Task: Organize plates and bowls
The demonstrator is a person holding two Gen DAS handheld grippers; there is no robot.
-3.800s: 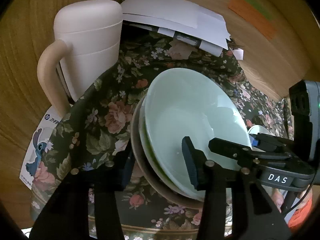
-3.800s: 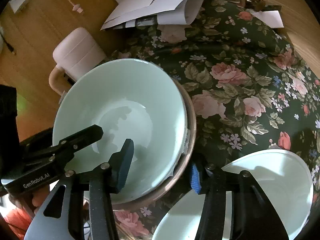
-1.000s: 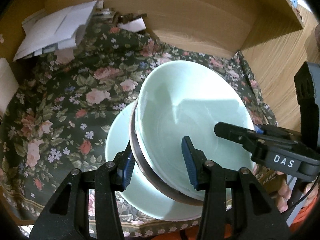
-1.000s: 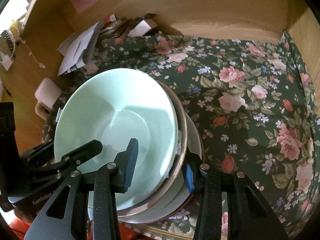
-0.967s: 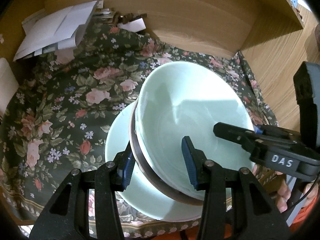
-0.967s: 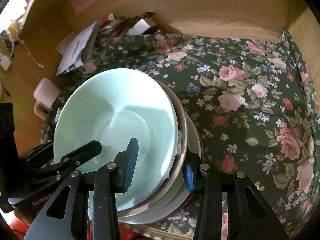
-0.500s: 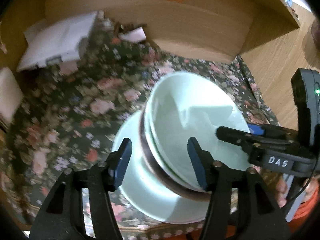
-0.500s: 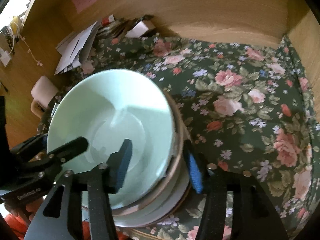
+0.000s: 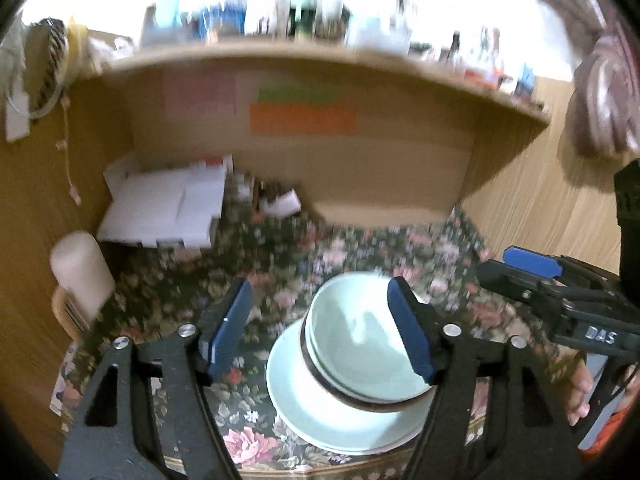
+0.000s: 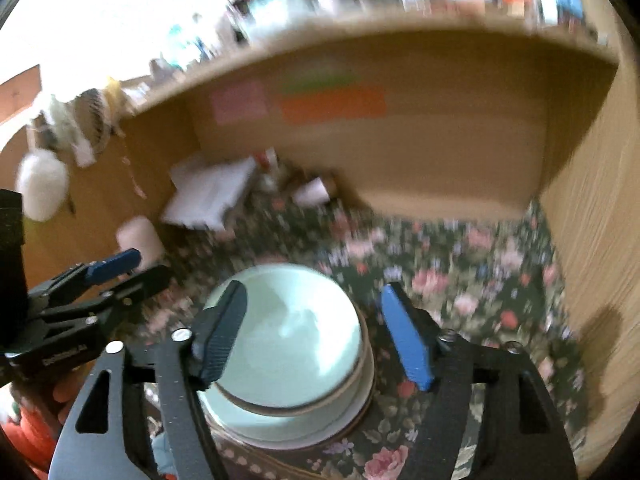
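where the floral cloth [image 9: 280, 272] covers the desk, a stack of dishes sits near the front edge, toward the desk's right side in the left wrist view. at the bottom is a pale green plate [image 9: 304, 412], lying flat on the cloth. on it rests a brown-rimmed bowl [image 9: 356, 398], and nested inside that is a pale green bowl [image 9: 360, 344], open side up; a thin pale rim between them hints at another dish, but i cannot tell for sure. the same stack shows in the right wrist view, with the pale green bowl [image 10: 288, 332] on top and the plate's rim [image 10: 256, 440] below.

the left gripper [image 9: 320, 328] has its 2 fingers spread wide apart, holding nothing. one blue pad [image 9: 230, 326] is over the cloth to the left of the stack, the other in front of the bowl's right rim, both above the dishes and not touching them. the right gripper [image 10: 316, 336] is likewise spread wide and grips nothing, its dark finger over the bowl's left side and its blue pad [image 10: 406, 340] over the cloth to the right of the stack.

each view catches the other tool at its side edge: the right gripper [image 9: 560, 296] at the right, the left gripper [image 10: 96, 284] at the left.

at the back left corner of the desk lies a pile of white papers [image 9: 164, 208]. a cream jug [image 9: 80, 276] with a handle stands at the left edge. pink [image 9: 198, 94], green and orange sticky notes [image 9: 302, 120] are stuck on the back wall under a wooden shelf [image 9: 320, 64] that carries blurred bottles. both views are smeared by motion.
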